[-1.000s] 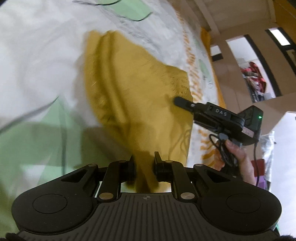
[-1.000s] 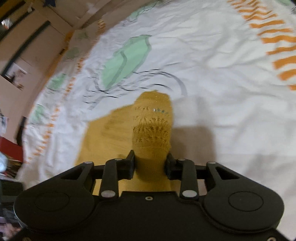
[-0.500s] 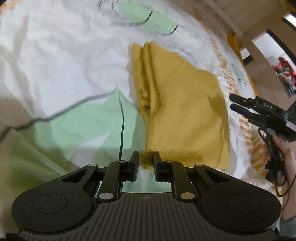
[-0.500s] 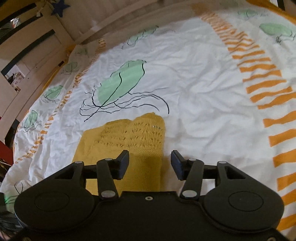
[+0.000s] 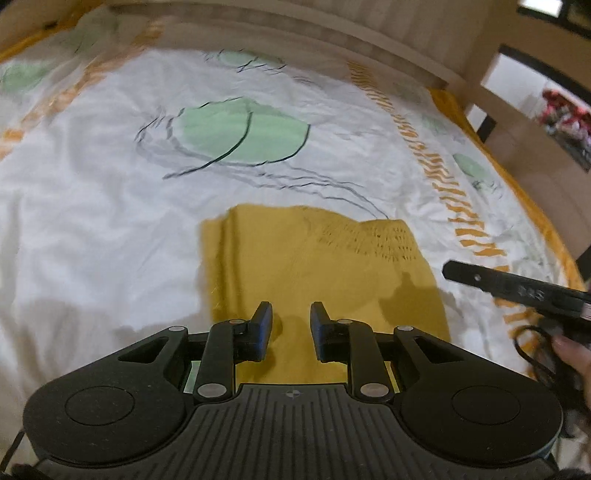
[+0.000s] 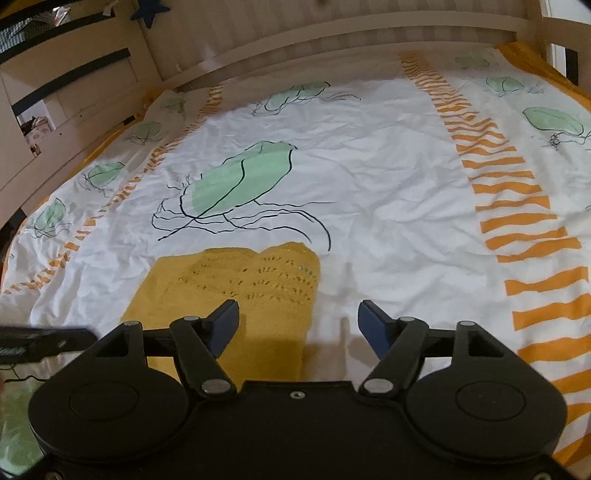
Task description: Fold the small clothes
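A mustard-yellow knitted garment [image 5: 317, 266] lies flat and folded on the white bedsheet [image 5: 92, 229]. It also shows in the right wrist view [image 6: 240, 291], with a lace-pattern band at its far end. My left gripper [image 5: 291, 314] is open and empty, just above the garment's near edge. My right gripper [image 6: 298, 314] is open wide and empty, over the garment's right edge. The right gripper's finger [image 5: 498, 282] shows at the right of the left wrist view.
The sheet has green jellyfish prints [image 6: 240, 181] and orange striped bands [image 6: 517, 206]. A wooden bed rail [image 6: 332, 33] runs along the far side. Wooden furniture [image 6: 55, 92] stands at the far left.
Both grippers let go of the garment and opened. Both drew back and rose, and the garment now lies flat on the sheet.
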